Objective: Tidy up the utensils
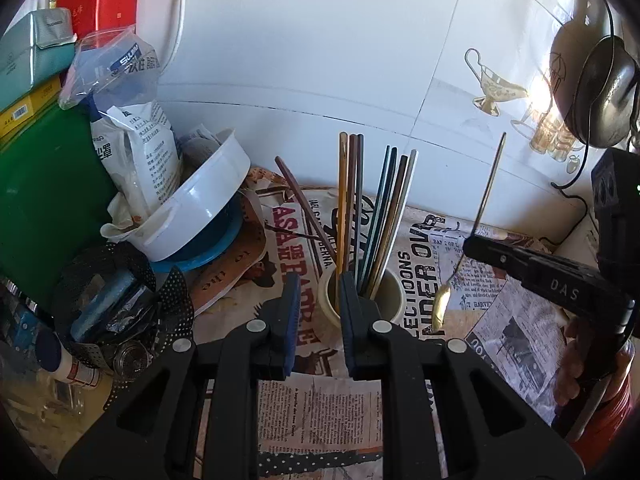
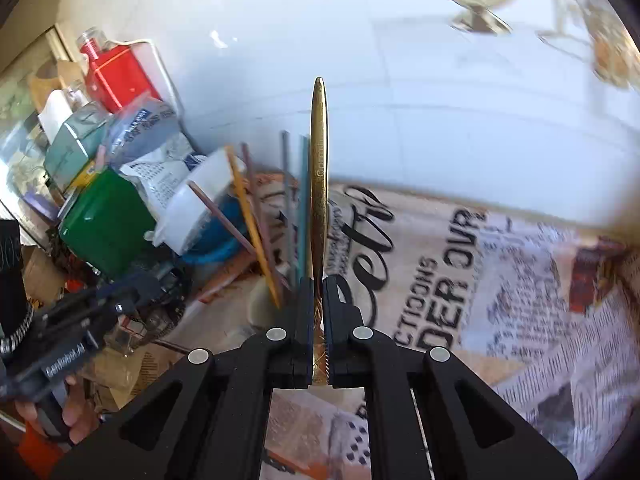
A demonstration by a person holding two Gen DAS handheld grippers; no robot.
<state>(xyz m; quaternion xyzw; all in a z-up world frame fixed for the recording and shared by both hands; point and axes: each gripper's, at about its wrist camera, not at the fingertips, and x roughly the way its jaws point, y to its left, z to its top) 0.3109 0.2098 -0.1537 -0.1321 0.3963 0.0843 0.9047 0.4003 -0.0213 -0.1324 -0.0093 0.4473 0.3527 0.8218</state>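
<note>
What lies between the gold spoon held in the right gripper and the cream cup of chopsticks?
Nothing: in the left wrist view only bare newspaper-print cloth separates the gold spoon from the cream cup.

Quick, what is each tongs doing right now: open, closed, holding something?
Left tongs: slightly open, holding nothing, near the cup of chopsticks.
Right tongs: closed on the gold spoon, handle pointing up.
</note>
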